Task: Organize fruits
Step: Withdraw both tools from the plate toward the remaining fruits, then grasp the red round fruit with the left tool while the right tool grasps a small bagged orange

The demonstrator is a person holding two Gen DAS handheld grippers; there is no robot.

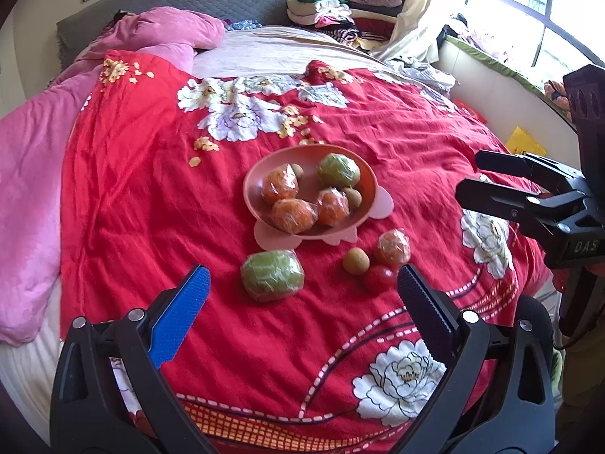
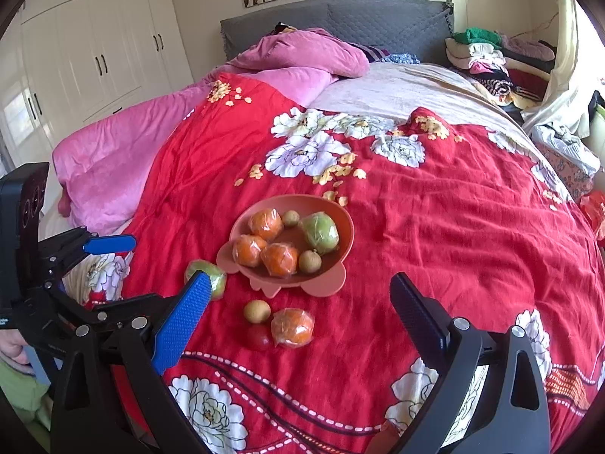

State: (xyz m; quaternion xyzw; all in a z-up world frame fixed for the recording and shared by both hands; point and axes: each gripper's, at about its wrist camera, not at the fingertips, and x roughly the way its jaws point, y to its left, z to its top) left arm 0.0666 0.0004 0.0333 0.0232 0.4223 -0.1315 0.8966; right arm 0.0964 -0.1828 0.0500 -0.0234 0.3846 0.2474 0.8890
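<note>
Only one bit of lettering can be read: the white capitals "DAS" on a dark plate on the body of the right gripper [image 1: 491,178], seen at the right edge of the left wrist view. The word runs off behind the frame edge. Nothing else carries readable text.

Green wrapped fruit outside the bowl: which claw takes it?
Left, probably. The green wrapped fruit lies just ahead of the open left claw, nearly between its fingers. From the right claw it sits off to the left, half hidden behind the blue finger.
</note>
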